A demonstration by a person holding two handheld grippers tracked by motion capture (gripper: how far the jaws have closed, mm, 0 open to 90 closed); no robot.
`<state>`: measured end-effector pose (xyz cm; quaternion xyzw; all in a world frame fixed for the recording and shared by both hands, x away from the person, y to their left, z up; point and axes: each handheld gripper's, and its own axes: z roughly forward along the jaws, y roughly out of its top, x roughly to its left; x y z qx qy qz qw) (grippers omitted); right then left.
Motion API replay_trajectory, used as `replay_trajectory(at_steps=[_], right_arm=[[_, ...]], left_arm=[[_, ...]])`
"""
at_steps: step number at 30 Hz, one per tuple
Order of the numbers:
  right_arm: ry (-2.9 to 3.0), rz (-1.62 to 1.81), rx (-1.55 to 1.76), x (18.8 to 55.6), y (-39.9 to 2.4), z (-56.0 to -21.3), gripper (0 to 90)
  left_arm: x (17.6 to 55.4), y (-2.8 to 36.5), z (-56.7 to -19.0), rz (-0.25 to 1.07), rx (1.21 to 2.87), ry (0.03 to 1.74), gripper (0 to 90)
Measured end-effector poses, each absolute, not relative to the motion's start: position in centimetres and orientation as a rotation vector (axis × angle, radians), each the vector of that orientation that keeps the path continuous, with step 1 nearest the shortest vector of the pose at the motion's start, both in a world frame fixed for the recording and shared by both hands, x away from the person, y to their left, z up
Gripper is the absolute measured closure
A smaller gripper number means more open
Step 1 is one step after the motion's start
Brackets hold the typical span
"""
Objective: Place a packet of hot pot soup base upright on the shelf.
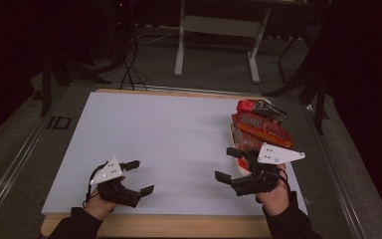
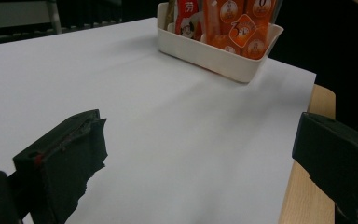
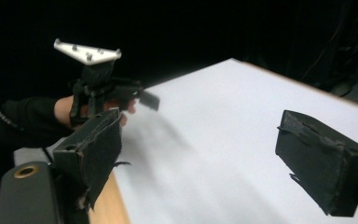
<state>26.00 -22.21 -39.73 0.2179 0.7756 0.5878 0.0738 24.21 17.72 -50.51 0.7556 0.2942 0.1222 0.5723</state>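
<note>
Both hands rest at the near edge of the desk [image 1: 169,134], which is covered by a white sheet. The left gripper [image 1: 138,176] hangs above bare sheet, its black jaws spread wide with nothing between them. The right gripper [image 1: 229,164] is likewise spread and empty, just beside the white rectangular plastic tub [image 2: 214,56] of orange and red snack packets [image 1: 261,127] at the desk's right side
</note>
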Motion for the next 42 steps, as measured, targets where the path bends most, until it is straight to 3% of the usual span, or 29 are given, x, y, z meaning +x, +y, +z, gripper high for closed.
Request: replay_trajectory(at_steps=[15,42], right_arm=[[2.441,1.640,0.707,25.9,-21.3,-44.8,14.3],[2.494,1.439,0.796,26.7,-22.7,-48.1,14.5]], left_arm=[[24.0,17.7,-50.7,0.280,1.780,0.684,2.3],[23.9,17.6,-50.9,0.268,1.782,0.683,2.4]])
